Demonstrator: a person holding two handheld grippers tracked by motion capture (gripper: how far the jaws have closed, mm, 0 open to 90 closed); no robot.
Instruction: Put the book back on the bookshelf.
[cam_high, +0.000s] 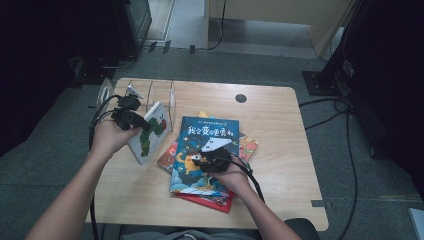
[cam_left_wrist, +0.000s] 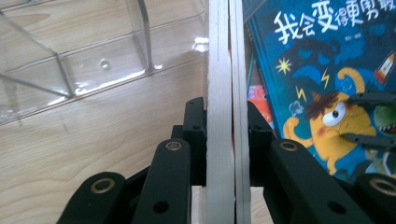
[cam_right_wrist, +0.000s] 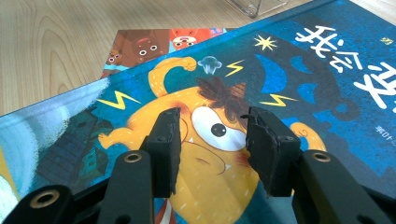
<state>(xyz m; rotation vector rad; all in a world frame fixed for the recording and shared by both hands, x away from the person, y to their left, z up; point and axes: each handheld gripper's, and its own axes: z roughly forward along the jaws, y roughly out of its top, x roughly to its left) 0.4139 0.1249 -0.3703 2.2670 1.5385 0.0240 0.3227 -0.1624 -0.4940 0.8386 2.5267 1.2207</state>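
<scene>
Likely step: filing books into the clear rack (cam_high: 150, 97) at far left of the table (cam_high: 280, 107).

Left gripper (cam_high: 142, 124) clamped on the white book (cam_high: 149, 134), held upright on edge just near of the rack. Left gripper view: jaws pinching both covers of the book (cam_left_wrist: 226, 93) edge-on, rack divider (cam_left_wrist: 144, 35) ahead and to the left.

Right gripper (cam_high: 197, 160) jaws apart, nothing between them, hovering over the blue book (cam_high: 207, 150) on top of the stack, centre-near. Right gripper view: open jaws above the yellow monster on the cover (cam_right_wrist: 299, 84); contact with cover not clear.

To do it well:
- Keep white book vertical, spine parallel to dividers before advancing; edge currently looks offset right of the divider.
- Aim for a gap between dividers, not onto one. Clear plastic, easy to misjudge.
- Lower until bottom edge seats on rack base, then release.
- Grip sits low on book; watch for tilt.
- Keep right gripper parked over stack, clear of left's path.
</scene>
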